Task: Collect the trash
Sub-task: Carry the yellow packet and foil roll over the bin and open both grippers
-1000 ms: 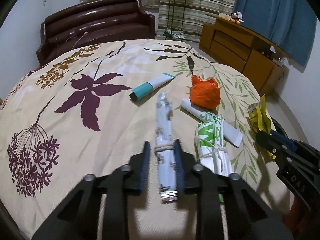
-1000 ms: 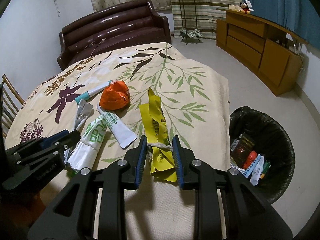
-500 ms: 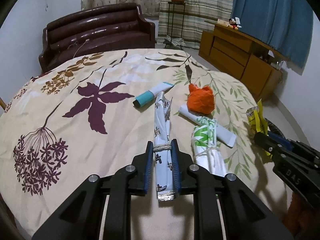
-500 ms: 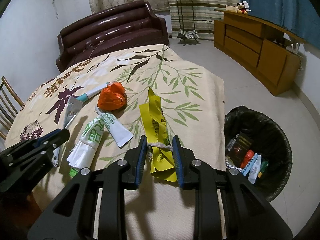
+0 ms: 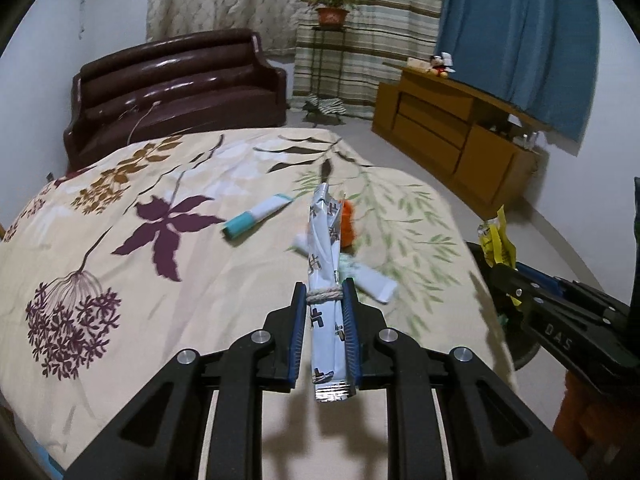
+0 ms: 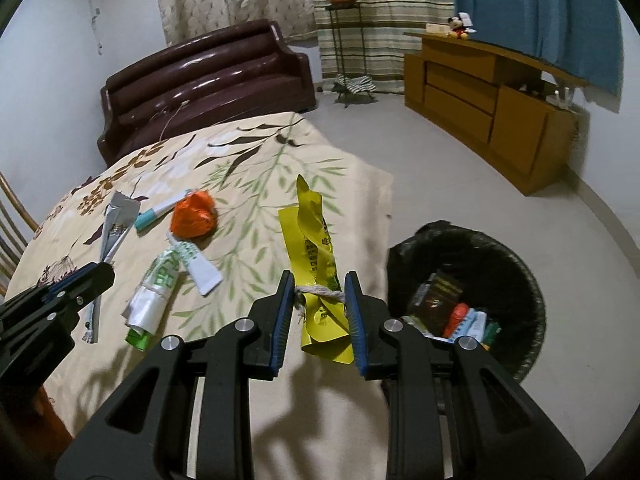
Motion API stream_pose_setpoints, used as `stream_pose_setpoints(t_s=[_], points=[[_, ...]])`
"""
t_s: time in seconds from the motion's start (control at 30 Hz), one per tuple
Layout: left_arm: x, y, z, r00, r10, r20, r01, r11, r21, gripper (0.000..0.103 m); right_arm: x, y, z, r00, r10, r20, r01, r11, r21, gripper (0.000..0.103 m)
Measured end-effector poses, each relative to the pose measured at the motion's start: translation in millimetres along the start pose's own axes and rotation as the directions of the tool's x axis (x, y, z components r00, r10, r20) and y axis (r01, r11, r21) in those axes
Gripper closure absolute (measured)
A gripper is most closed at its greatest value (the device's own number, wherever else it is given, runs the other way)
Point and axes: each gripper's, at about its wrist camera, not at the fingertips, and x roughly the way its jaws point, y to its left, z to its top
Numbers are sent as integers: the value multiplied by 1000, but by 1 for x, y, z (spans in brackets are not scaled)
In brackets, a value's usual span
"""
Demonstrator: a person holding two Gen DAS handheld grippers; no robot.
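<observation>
My left gripper (image 5: 325, 294) is shut on a silver-white wrapper (image 5: 326, 264) tied with string, held clear above the flowered tablecloth (image 5: 160, 280). My right gripper (image 6: 320, 286) is shut on a yellow wrapper (image 6: 314, 248), also string-tied and lifted near the table's right edge. On the cloth lie a teal-capped tube (image 6: 160, 210), an orange crumpled bag (image 6: 194, 220), a white tube (image 6: 198, 264) and a green-white wrapper (image 6: 154, 296). A black-lined bin (image 6: 468, 304) with several pieces of trash stands on the floor to the right.
A dark brown sofa (image 6: 208, 80) stands beyond the table. A wooden cabinet (image 6: 488, 100) lines the right wall, with a plant stand (image 6: 344, 40) by the curtains. A chair back (image 6: 12, 232) shows at the left. Bare floor surrounds the bin.
Both grippers have risen with their wrappers. The silver-white wrapper has come up off the cloth, and the yellow wrapper has drifted toward the table's right edge, nearer the bin.
</observation>
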Motion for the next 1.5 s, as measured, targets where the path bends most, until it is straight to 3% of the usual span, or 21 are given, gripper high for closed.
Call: stream_pose_setpoints(t_s=[0.77,1.5], points=[[27,-121,8,988,-154,-13,154,976,156,84,-24,-113,-8,986,-164,35,157,977,145,78],[85,-179,19,990,-126,-64,137,967,215,84,10,-160,-11,981,-193,-3,190,958,213,78]])
